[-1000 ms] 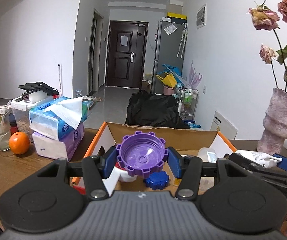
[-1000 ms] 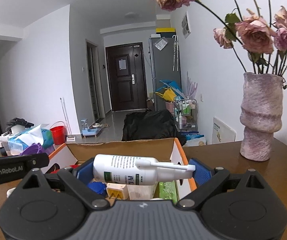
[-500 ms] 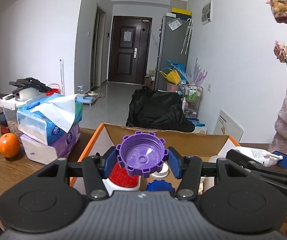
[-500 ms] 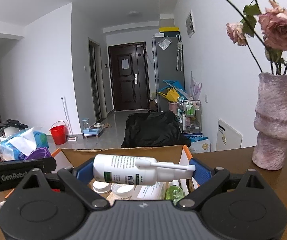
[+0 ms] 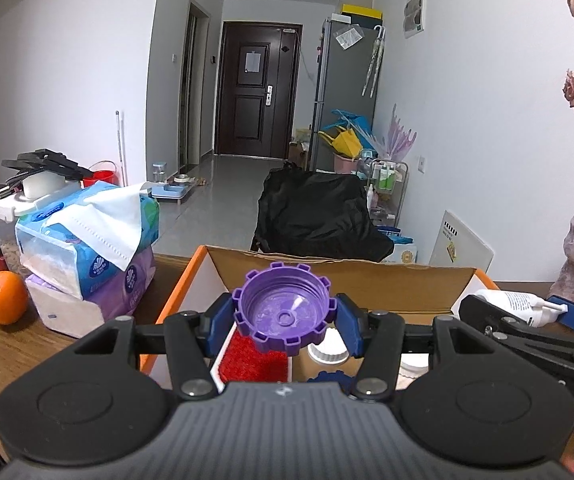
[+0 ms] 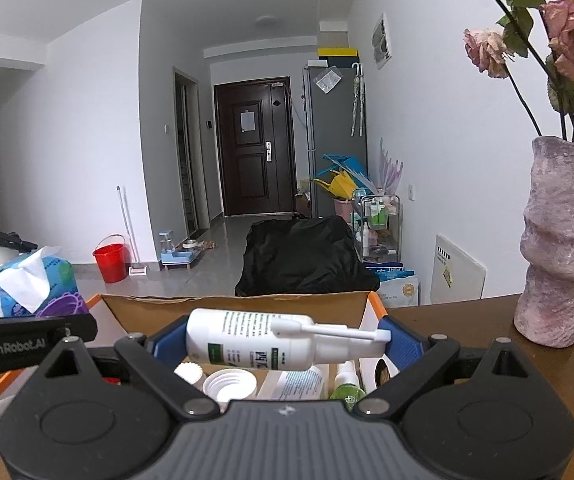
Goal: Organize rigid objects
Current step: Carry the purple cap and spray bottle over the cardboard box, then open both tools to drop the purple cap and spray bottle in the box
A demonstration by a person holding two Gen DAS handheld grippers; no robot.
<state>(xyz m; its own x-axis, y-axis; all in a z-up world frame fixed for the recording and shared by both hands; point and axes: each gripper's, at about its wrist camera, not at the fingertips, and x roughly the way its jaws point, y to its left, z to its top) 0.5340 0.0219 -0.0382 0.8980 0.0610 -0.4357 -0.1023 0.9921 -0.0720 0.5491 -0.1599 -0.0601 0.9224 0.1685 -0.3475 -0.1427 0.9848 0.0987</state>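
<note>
Holding two things over the cardboard box (image 5: 367, 276), we judge the sorting well under way but not finished. Our left hand-held gripper (image 5: 285, 322) pinches a purple cap (image 5: 283, 310) between its blue pads, open side facing the camera, and just below and ahead of it the box already holds a red-topped tub (image 5: 257, 356), a white ribbed cap (image 5: 327, 350) and a dark blue cap (image 5: 333, 378). Our right hand-held gripper (image 6: 273, 346) pinches a white spray bottle (image 6: 247, 342) lying crosswise, nozzle pointing to the right pad; beneath it sit a white lid (image 6: 229, 386), a leaflet or carton (image 6: 295, 384) and a small green bottle (image 6: 347, 392). Both held things have yet to be set down inside, so that is what we reckon is left; whether more loose things wait on the counter (image 6: 467, 344) we cannot tell. As for writing, the left hand-held gripper's side, seen at the left edge of the right view, reads "GenRobot.AI". The spray bottle carries a green-banded label with small print too fine to read. The tissue packs (image 5: 87, 248) off to the left show a round blue logo, illegible to us.
</note>
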